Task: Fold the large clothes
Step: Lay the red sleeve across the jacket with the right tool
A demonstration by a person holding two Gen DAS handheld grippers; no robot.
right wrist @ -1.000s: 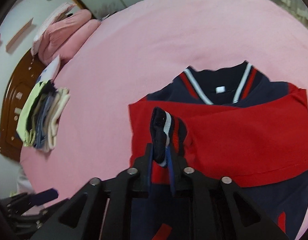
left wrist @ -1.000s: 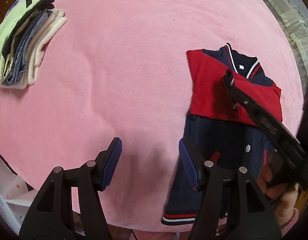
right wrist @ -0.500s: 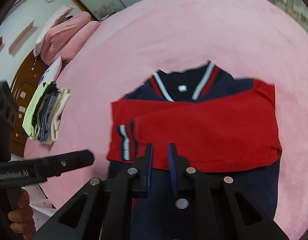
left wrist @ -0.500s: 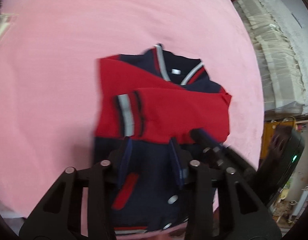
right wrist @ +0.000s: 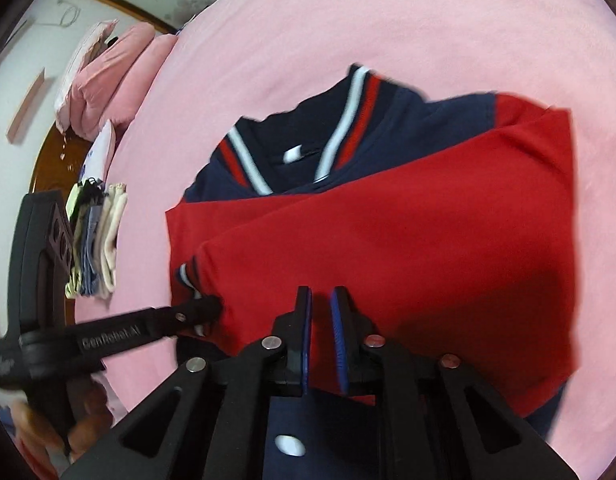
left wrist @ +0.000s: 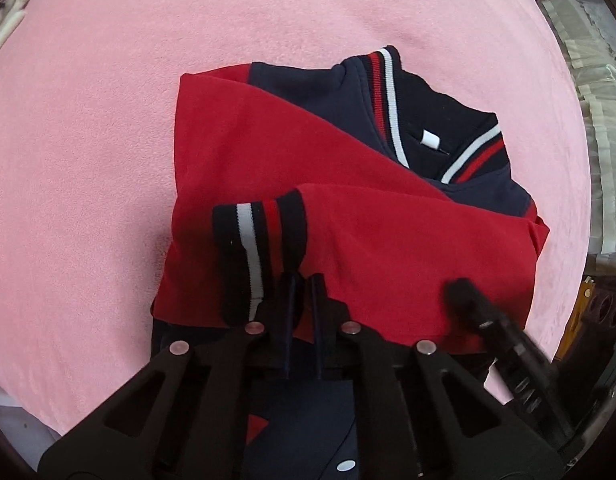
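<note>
Below me, a navy and red varsity jacket with striped ribbed collar lies on a wide pink fleece bedspread, collar at the far side, both red sleeves folded across the chest. Its striped navy, white and red ribbed cuff rests on the left part of the red sleeves.

My left gripper points steeply down at the near edge of the top red sleeve, just right of that cuff. Its jaws are clenched almost together; a sliver of red shows in the narrow slot, and I cannot tell whether cloth is pinched there. My right gripper stands over the same red edge further right, its blue-padded jaws closing with a thin gap left. Red fabric shows behind the gap, but whether the pads bite it is hidden from me.

Each camera catches the other tool only in part: the right one enters blurred at the lower right edge of the left view. The jacket's near hem is cut off behind my black gripper frames, with only white snap buttons peeking through. At far left, a stack of folded pale clothes and pink pillows sit small and soft-edged.
</note>
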